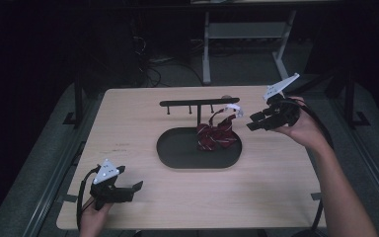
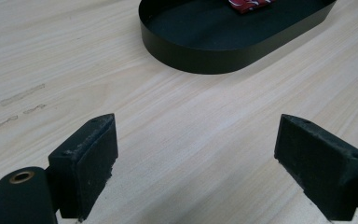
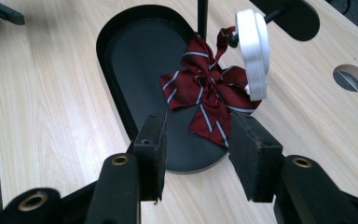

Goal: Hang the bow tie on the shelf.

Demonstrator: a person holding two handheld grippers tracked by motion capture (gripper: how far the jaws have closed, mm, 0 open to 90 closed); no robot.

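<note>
**Q:** Setting and surface?

**A:** Dark room; pale wooden table point(image 1: 143, 118) under a fixed overhead camera. Black oval tray point(image 1: 177, 153) at centre, with a black T-shaped stand point(image 1: 199, 103) rising from it.

**Q:** Location of the bow?

**A:** Dark red striped bow point(image 1: 217, 134) hanging from a peg at the right end of the stand's crossbar, lower part over the right end of the tray. White band point(image 3: 253, 51) looped on the same peg, just above and beside the bow. Corner of the bow point(image 2: 249, 4) also seen at the top edge of the left gripper view, inside the tray point(image 2: 223, 51).

**Q:** Right gripper?

**A:** Right gripper point(image 1: 257, 122) held in the air just right of the bow, pointed toward it. Jaws parted, nothing between the pads; in the right gripper view point(image 3: 196, 158) the bow point(image 3: 205, 93) hangs beyond the jaw tips, not touching them.

**Q:** Left gripper?

**A:** Left gripper point(image 1: 132, 190) low at the near left corner of the table, well apart from the tray. Jaws spread wide point(image 2: 196, 158), bare wood between them, nothing grasped.
</note>
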